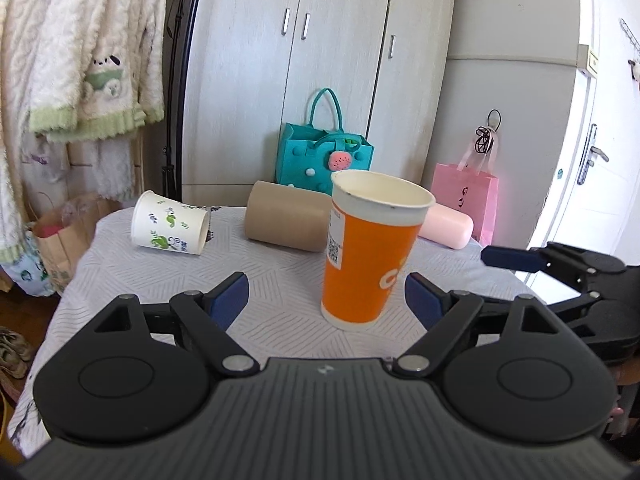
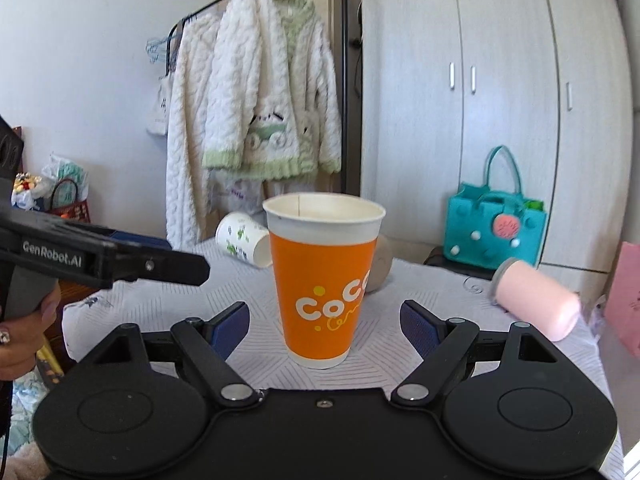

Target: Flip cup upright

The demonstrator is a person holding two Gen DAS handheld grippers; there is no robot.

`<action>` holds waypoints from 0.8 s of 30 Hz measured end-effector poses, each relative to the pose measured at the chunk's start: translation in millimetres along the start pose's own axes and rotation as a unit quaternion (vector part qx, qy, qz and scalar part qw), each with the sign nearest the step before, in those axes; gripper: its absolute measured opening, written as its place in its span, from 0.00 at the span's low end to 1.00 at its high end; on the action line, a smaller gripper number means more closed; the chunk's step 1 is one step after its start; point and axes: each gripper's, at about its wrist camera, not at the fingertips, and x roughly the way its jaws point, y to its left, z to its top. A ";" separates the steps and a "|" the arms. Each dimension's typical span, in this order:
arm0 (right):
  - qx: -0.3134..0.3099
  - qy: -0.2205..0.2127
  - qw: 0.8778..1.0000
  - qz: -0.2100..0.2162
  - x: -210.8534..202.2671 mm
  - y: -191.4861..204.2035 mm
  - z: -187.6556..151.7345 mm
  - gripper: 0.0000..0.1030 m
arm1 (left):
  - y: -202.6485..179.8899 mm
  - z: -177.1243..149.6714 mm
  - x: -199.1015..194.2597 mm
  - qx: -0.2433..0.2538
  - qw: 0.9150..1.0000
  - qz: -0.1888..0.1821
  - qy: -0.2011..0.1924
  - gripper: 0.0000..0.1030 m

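Both grippers, the left gripper point(image 1: 326, 292) and the right gripper point(image 2: 324, 320), were built in matte black with round hubs, silver pivot screws and blue pads point(image 2: 230, 326). "GenRobot.AI" was printed in white; a hand point(image 2: 22, 334) with decorated nails was seen.

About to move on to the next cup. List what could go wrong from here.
1. The orange cup stands upright close between both open claws, left claw and right claw; a careless retreat or swing could topple it.
2. The white leaf-print cup, brown cup and pink cup lie on their sides; a nudge may roll them toward the table edge.
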 end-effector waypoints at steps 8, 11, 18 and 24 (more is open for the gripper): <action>-0.002 -0.032 0.999 -0.042 -35.4 16.5 -10.6 0.84 | -8.9 -12.5 -25.7 0.007 1.000 0.021 -0.001 0.86; 0.000 -0.035 0.997 -0.068 -45.0 20.5 -15.8 0.84 | -12.0 -20.7 -33.0 0.004 0.999 0.033 -0.002 0.87; 0.004 -0.041 0.994 -0.105 -67.3 31.1 -28.1 0.89 | -20.0 -33.5 -46.3 0.004 0.999 0.051 -0.008 0.92; 0.036 -0.038 0.991 -0.123 -73.1 30.2 -37.4 1.00 | -28.2 -39.3 -51.4 0.014 0.998 0.057 -0.015 1.00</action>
